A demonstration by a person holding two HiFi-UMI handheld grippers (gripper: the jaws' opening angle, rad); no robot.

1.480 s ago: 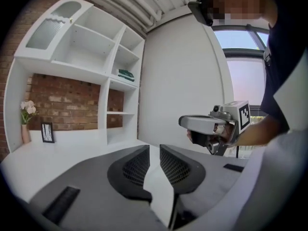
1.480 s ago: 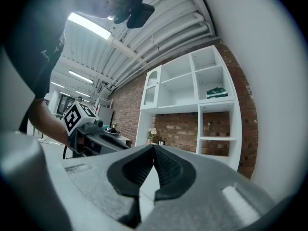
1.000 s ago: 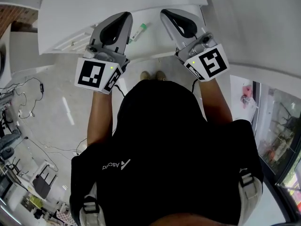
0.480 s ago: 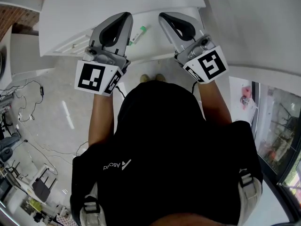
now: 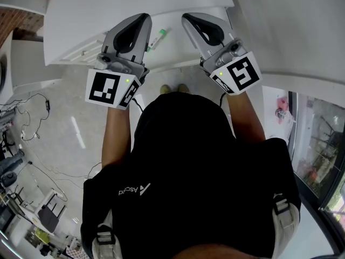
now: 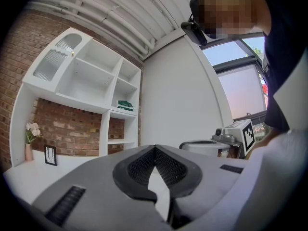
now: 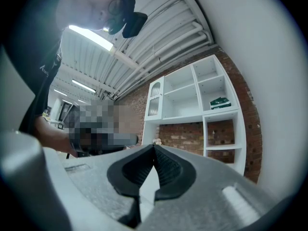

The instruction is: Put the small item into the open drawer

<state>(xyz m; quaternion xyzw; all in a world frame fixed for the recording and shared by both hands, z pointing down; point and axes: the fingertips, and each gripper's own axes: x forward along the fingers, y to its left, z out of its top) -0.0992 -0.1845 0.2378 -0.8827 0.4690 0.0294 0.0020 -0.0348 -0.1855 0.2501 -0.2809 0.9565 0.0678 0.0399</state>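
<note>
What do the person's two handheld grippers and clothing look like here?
Both the left gripper and right gripper are grey plastic with black ribbed pads, each carrying a white cube of black square markers, a green light and a black cable. The person wears a black short-sleeved T-shirt.

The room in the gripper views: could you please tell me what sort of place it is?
Probably a workshop or test lab dressed up like a home. A white shelf unit stands against a brick wall, bare ceiling pipes run overhead, and loose cables trail across the floor.
</note>
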